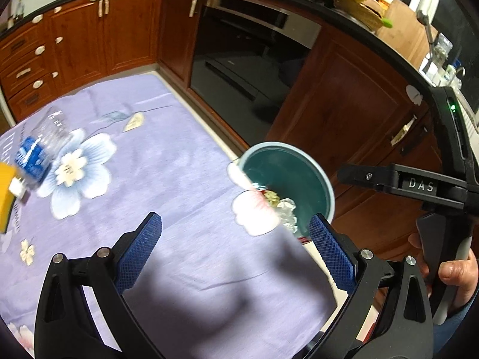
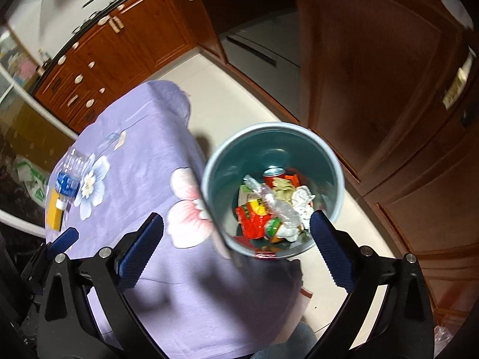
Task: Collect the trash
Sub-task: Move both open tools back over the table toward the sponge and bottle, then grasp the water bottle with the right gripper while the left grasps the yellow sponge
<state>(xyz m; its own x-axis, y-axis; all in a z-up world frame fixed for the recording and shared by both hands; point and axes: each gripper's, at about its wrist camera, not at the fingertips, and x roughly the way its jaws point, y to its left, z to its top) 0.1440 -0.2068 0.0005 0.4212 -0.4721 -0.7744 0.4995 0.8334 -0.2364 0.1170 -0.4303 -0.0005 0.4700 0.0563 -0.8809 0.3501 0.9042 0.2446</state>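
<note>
My right gripper point(image 2: 236, 239) is open and holds nothing; it hangs above a teal trash bin point(image 2: 239, 155) standing on the floor by the table's edge. In the bin lie a red can point(image 2: 274, 175), crumpled white paper point(image 2: 302, 199), clear plastic and red wrappers point(image 2: 250, 218). My left gripper point(image 1: 236, 248) is open too, empty, over the purple flowered tablecloth point(image 1: 167, 161). A clear plastic bottle point(image 1: 39, 146) with a blue label lies at the cloth's far left beside a yellow box point(image 1: 6, 197). A small paper scrap point(image 1: 133, 122) lies further back.
Wooden cabinets point(image 1: 119, 30) and a dark oven point(image 1: 245, 68) line the far side, with pale floor between them and the table. A hand point(image 1: 455, 272) holds the right gripper's black frame point(image 1: 419, 184) beside the bin point(image 1: 284, 173). The left gripper's blue finger point(image 2: 66, 237) shows at the lower left.
</note>
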